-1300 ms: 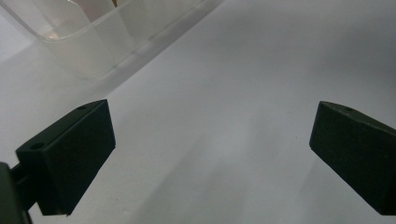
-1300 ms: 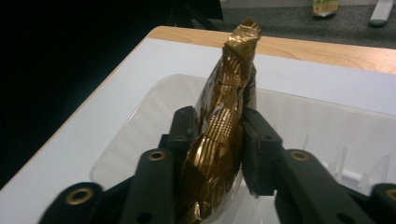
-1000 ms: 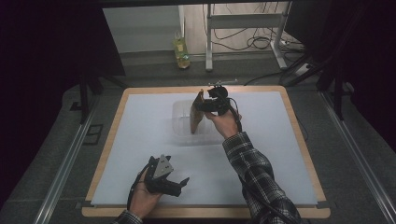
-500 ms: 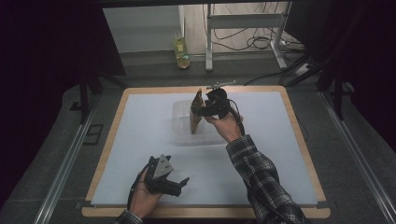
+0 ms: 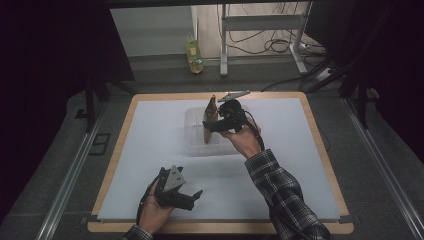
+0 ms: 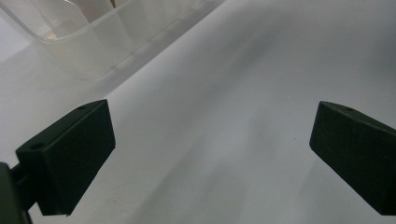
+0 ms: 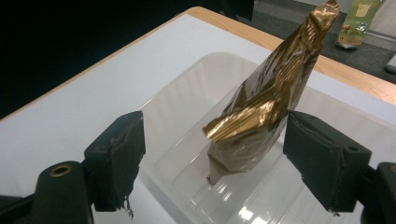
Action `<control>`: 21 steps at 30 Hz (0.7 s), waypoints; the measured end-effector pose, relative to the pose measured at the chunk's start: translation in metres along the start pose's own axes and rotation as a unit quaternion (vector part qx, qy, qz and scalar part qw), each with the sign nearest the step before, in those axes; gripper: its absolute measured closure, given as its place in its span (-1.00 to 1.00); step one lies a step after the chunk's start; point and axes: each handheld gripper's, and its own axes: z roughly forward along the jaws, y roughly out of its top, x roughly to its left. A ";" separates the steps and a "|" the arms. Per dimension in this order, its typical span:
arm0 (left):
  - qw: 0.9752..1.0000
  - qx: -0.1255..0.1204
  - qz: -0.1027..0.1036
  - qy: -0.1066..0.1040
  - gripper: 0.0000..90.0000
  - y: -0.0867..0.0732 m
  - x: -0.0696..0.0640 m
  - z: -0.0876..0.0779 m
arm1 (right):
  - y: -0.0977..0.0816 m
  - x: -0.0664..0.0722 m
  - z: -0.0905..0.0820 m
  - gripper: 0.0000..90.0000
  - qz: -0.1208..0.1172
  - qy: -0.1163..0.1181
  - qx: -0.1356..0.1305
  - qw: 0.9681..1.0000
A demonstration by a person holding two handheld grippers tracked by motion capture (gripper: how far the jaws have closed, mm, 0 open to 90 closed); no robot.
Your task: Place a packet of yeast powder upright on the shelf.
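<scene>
We see our right gripper (image 5: 212,125) held over a clear, shallow plastic container (image 5: 192,136) that sits on the white sheet (image 5: 150,150) covering the wooden-edged tabletop (image 5: 325,155), toward its far middle. A crumpled gold foil packet (image 5: 211,117) stands upright inside the container, tapering to a pinched top. In the right gripper view the gold foil packet (image 7: 264,107) rises between our two black jaws with its base down on the floor of the container (image 7: 187,102). The jaws have just been opening: the left-hand jaw in that view stands well clear of the foil, while the right-hand jaw sits just beside the packet's edge, and we cannot tell whether it brushes it. The packet is not gripped.

Our left gripper (image 5: 192,199) rests low near the front edge of the tabletop, well apart from the container, held in our left hand (image 5: 155,212). In the left gripper view its jaws stand wide apart with nothing between them but the bare white sheet (image 6: 224,140), and a corner of the container (image 6: 93,42) shows at the upper left.

Beyond the tabletop, on the floor, stands a yellowish bottle (image 5: 194,52).
</scene>
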 end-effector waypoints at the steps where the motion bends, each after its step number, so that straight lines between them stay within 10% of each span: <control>1: 1.000 0.000 0.000 0.000 -1.00 0.000 0.000 0.000 | 0.000 0.000 -0.001 -0.54 -0.004 0.000 0.001 1.000; 21: 1.000 -0.012 -0.016 -0.004 -1.00 0.001 0.002 -0.001 | -0.017 0.014 -0.012 -0.66 -0.040 0.019 0.014 0.999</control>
